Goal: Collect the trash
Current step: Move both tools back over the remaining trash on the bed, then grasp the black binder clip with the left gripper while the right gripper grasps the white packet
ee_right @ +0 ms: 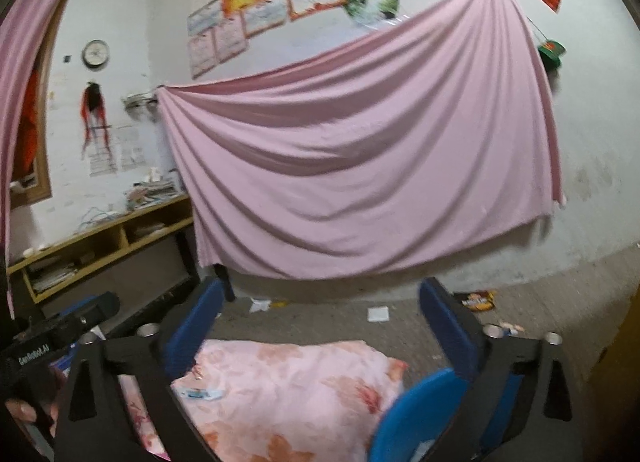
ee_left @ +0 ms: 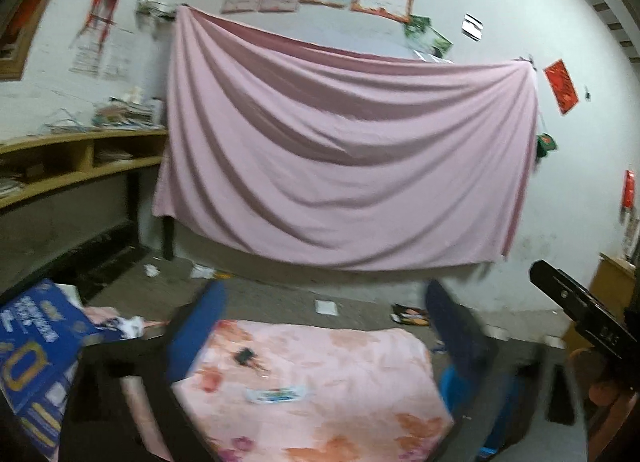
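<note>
Both tools are raised and pointed almost level across the room, toward the pink sheet (ee_left: 348, 149) pinned along the far wall. The left gripper (ee_left: 320, 326) has its blue jaws spread as wide as they go with nothing between them, and the right gripper (ee_right: 324, 326) is the same, wide apart and empty.

The trash is scattered. Nearest is a small wrapper (ee_left: 278, 394) lying flat on the floral pink quilt (ee_left: 320, 382), just below the jaws, with a dark scrap (ee_left: 246, 356) a little farther up the quilt on the left. Beyond the quilt's far edge, on the bare floor, sit a white paper square (ee_right: 378, 314), a crumpled white paper (ee_right: 259, 305) nearer the sheet's foot, and a colourful snack packet (ee_right: 478, 300) off to the right.

The step looks like choosing a first piece and lining up on it. I would take the wrapper on the quilt first, since it is closest. It is thin and lies flat on soft cloth, so the tool should tip downward, straddle it and pinch at one edge; closing too deep would likely gather quilt fabric along with it.
</note>
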{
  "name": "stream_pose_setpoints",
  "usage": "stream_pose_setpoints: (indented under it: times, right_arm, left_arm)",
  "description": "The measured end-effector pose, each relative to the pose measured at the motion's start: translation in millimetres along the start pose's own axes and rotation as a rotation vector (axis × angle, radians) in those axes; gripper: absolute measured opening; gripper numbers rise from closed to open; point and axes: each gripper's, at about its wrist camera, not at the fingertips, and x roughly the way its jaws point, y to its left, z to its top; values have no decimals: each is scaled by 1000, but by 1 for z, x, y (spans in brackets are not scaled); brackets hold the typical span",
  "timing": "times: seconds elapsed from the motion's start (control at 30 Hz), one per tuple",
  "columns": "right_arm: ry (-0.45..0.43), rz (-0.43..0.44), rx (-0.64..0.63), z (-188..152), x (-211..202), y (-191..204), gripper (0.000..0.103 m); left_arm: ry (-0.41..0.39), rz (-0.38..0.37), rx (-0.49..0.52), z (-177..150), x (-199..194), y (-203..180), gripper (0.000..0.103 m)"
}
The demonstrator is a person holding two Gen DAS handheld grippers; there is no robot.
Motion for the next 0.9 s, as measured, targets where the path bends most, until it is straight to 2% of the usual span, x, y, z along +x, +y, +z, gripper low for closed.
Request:
stream_pose_setpoints:
  times: [0.07,0.2,0.43,0.53,0.7,0.9]
  right_arm:
    - [-3,25,-18,-2,4,14,103]
    - [8,86,-57,-8,17,37,103]
    - [89,144,-113,-29,46,73,103]
    - [158,153,-116,-41,65,84,103]
    - [312,135,-121,-62,95,96,103]
    - [503,140,-122,-94,125,108,103]
  left_arm:
    - [-30,34,-10,-3,-6,11,102]
    - [-25,86,-19,-13,-9,38,102]
    - [22,143,-31,-39,-8,68,102]
    - [53,162,-24,-51,-6,80,102]
    - [149,196,-2,-70,2,91,102]
    - [331,235,12,-97,20,102,102]
